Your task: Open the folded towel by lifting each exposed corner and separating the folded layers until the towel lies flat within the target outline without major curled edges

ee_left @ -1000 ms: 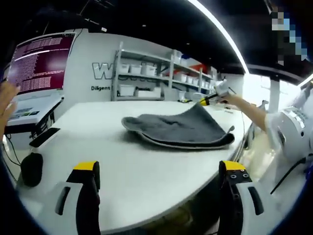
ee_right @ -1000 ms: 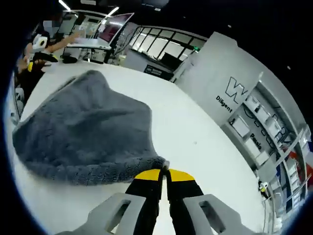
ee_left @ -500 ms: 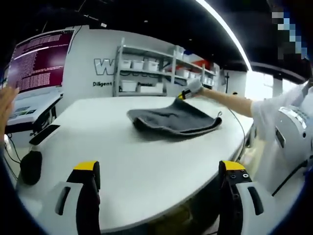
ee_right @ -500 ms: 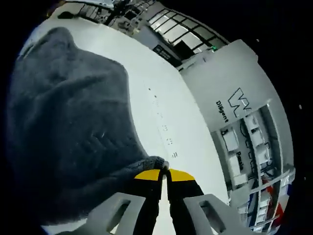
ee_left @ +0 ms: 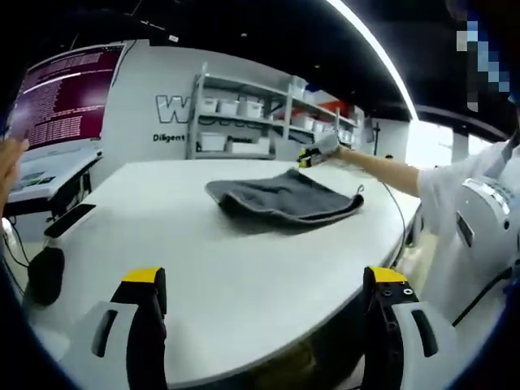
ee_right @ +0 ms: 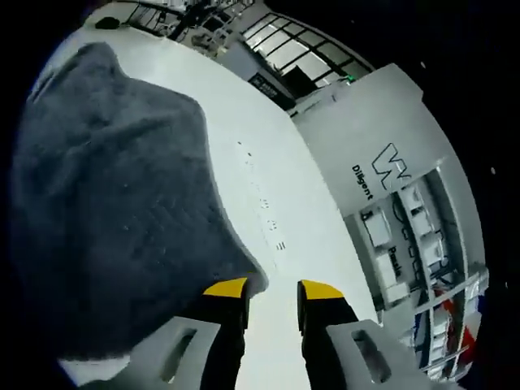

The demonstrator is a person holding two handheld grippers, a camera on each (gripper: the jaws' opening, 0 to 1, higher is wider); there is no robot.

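Note:
A dark grey towel [ee_left: 280, 199] lies on the white table [ee_left: 187, 260], still doubled over with a thick folded edge toward me. My left gripper [ee_left: 266, 284] is open over the table's near edge, well short of the towel and holding nothing. In the left gripper view my right gripper [ee_left: 313, 154] is at the towel's far corner, held by a person's outstretched arm [ee_left: 390, 172]. In the right gripper view the towel [ee_right: 114, 211] spreads to the left, and my right gripper [ee_right: 270, 288] is open just beside its corner, which lies at the left fingertip [ee_right: 227, 288].
A black mouse-like object [ee_left: 45, 276] and a flat black device [ee_left: 69, 219] lie at the table's left side by a monitor [ee_left: 61, 93]. Shelving with white bins [ee_left: 244, 122] stands behind the table. Faint marks [ee_right: 264, 203] run along the table beside the towel.
My right gripper has opened and let go of the towel's corner, which now lies on the table. The left gripper has stayed put.

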